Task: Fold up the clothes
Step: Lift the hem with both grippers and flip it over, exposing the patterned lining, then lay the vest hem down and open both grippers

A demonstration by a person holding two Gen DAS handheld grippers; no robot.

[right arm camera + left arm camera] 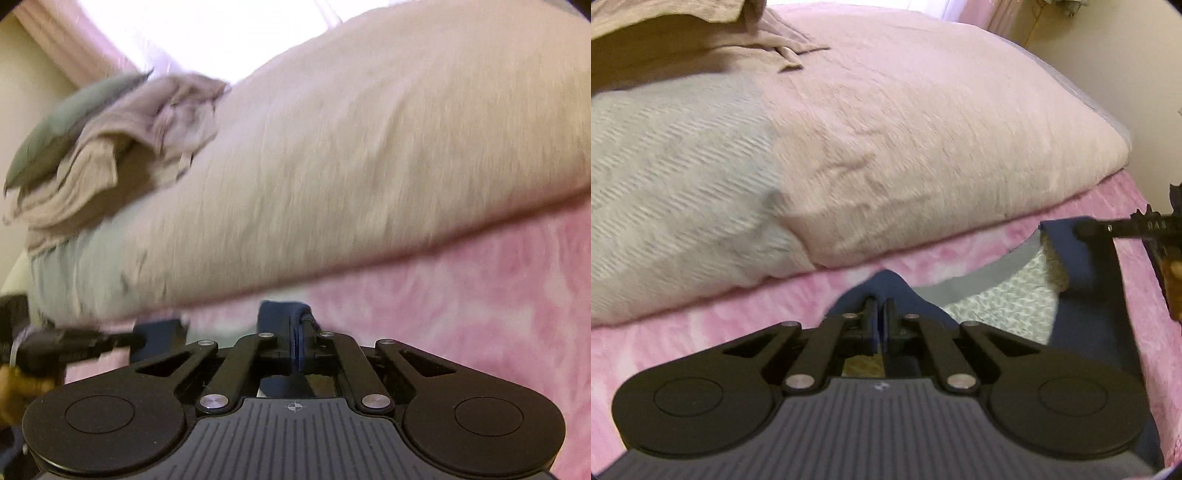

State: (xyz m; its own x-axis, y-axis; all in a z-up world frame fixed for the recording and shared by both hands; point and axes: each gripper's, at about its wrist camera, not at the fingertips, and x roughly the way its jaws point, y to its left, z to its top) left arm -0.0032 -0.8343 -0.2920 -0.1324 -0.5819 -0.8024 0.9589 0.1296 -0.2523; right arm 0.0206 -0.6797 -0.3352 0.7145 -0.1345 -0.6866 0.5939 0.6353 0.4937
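My left tongs (880, 314) are clenched on a fold of the navy garment (1086, 325), the fabric pinched between the two pads. My right tongs (301, 345) are clamped as tightly on another navy edge (284, 317) of it, which bunches up just ahead of the tips. Both point down at a slant toward the bed. In the left view the right tongs (1123, 227) reach in from the side, beside the garment's grey neckband (979, 280) and patterned lining (1008, 302) (the collar gapes toward me). The garment lies on the pink bedspread (701, 325), just in front of the big folded beige quilt (905, 147). On the quilt's far end sits a crumpled tan cloth (140, 147). Behind the quilt hang pale curtains (92, 48) and a bright window (221, 33).
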